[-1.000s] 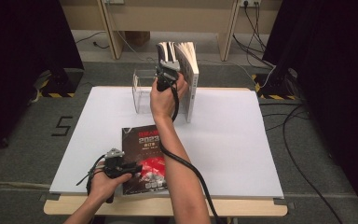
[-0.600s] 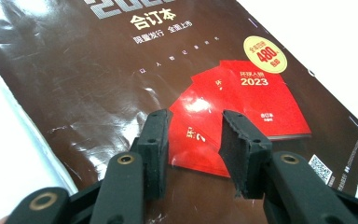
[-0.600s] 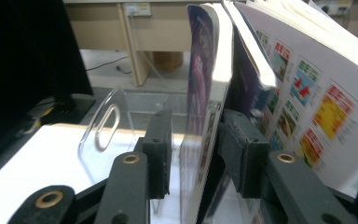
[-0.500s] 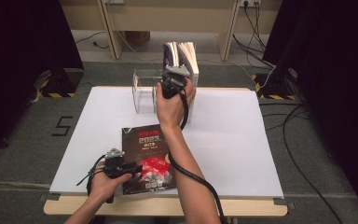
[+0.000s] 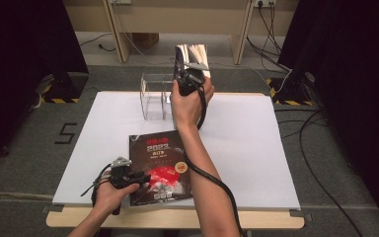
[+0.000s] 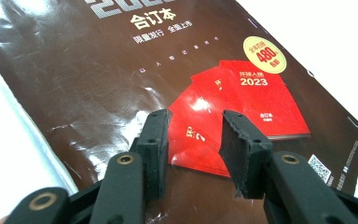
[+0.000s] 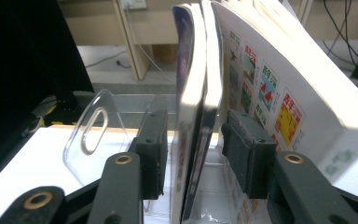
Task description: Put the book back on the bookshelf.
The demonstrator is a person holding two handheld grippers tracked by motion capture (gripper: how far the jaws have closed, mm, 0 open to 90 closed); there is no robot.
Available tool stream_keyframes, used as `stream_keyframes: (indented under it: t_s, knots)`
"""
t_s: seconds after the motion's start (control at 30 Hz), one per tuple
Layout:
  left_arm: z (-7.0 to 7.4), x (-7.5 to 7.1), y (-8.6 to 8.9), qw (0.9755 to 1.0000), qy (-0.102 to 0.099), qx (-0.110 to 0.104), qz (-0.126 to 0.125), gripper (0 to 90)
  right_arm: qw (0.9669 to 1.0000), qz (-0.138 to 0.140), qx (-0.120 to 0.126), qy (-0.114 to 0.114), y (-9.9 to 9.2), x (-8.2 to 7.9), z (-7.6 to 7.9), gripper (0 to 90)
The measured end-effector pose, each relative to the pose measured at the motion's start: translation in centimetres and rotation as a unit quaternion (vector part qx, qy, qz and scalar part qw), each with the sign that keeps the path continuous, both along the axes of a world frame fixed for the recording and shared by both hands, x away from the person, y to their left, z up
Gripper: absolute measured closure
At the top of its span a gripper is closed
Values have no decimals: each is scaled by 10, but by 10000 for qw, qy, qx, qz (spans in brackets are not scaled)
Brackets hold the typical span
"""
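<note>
left gripper [image 5: 143, 176] low, jaws apart, right gripper [image 5: 193, 66] raised fwd, jaws just opening

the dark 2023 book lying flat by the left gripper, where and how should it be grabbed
Probably by its near left edge. The dark 2023 book lies flat on the white table, cover up, so jaws from above find nothing to pinch. The left gripper hovers open over the cover; come in low from the table's front edge, one jaw sliding under the edge and the other on top.
</note>
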State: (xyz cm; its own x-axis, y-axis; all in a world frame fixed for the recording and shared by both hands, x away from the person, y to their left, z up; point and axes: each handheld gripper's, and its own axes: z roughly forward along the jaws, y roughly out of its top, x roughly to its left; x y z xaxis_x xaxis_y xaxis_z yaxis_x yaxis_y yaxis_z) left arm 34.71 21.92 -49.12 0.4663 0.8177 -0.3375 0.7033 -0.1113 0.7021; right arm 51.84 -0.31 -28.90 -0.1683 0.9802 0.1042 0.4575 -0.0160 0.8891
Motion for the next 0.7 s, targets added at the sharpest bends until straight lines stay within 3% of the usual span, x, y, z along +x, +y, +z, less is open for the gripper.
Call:
stream_keyframes:
  t_s: [0.13, 0.3, 0.5, 0.57, 0.7]
  knots:
    - [0, 0, 0, 10000, 0, -15, 1, 609, 9999, -1, -37, 122, 3, 13, 2, 617]
    - [0, 1, 1, 10000, 21, -9, -26, 609, 9992, 45, -261, 296, 13, 29, 0, 654]
    - [0, 1, 0, 10000, 18, -30, 7, 608, 9985, 111, -302, 447, 23, 36, 2, 674]
    - [0, 1, 0, 10000, 14, -29, 4, 608, 9986, 181, -148, 479, 23, 38, 1, 661]
    - [0, 1, 0, 10000, 13, -29, 9, 607, 9976, 174, -179, 639, 24, 42, -7, 645]
